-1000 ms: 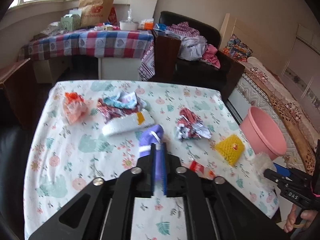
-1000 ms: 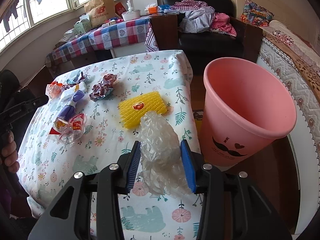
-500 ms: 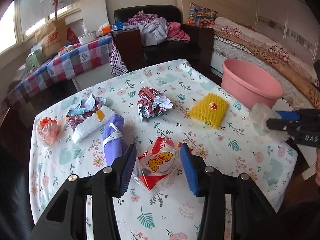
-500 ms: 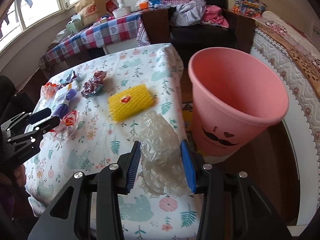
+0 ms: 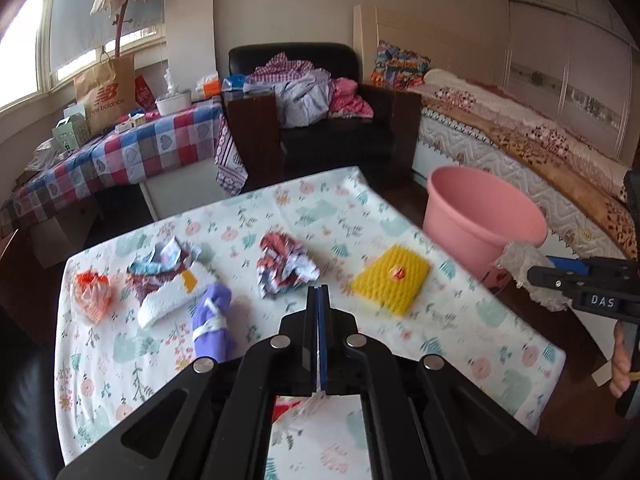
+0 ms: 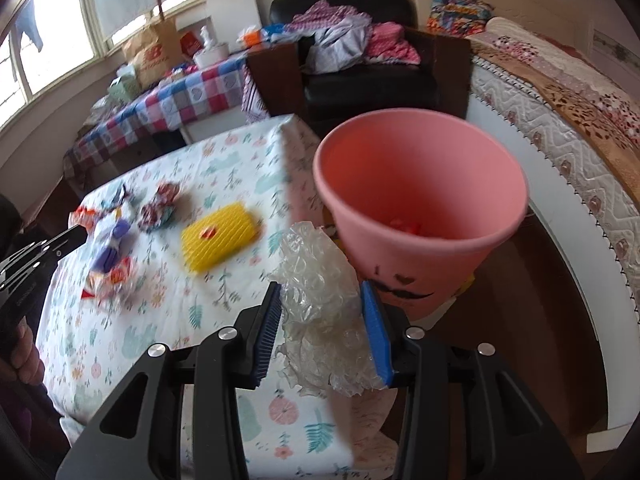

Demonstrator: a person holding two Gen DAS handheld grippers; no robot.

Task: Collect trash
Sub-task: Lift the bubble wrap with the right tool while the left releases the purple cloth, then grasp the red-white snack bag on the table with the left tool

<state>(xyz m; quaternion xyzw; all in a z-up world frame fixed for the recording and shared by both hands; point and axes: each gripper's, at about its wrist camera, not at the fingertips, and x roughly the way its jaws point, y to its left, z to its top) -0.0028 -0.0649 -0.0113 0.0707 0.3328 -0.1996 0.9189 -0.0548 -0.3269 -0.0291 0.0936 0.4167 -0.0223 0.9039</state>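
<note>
My right gripper (image 6: 326, 304) is shut on a crumpled clear plastic wrap (image 6: 320, 296), held over the table's right edge just beside the pink trash bin (image 6: 420, 200); the wrap also shows in the left wrist view (image 5: 524, 268). My left gripper (image 5: 319, 296) is shut on the red-and-clear snack wrapper (image 5: 296, 406), which hangs below its fingers above the table (image 5: 460, 320). A yellow foam net (image 5: 390, 278), a crumpled paper wad (image 5: 286, 268), a purple bundle (image 5: 212, 320), a white foam strip (image 5: 172, 298) and an orange bag (image 5: 92, 292) lie on the cloth.
The pink bin (image 5: 480, 220) stands on the floor between the table and a bed (image 5: 520, 152). A black armchair (image 5: 332, 128) piled with clothes and a checked side table (image 5: 132, 152) stand behind. Red scraps lie in the bin's bottom (image 6: 404, 226).
My left gripper has shut on the snack wrapper and lifted it off the cloth. My right gripper has carried the plastic wrap closer to the pink bin.
</note>
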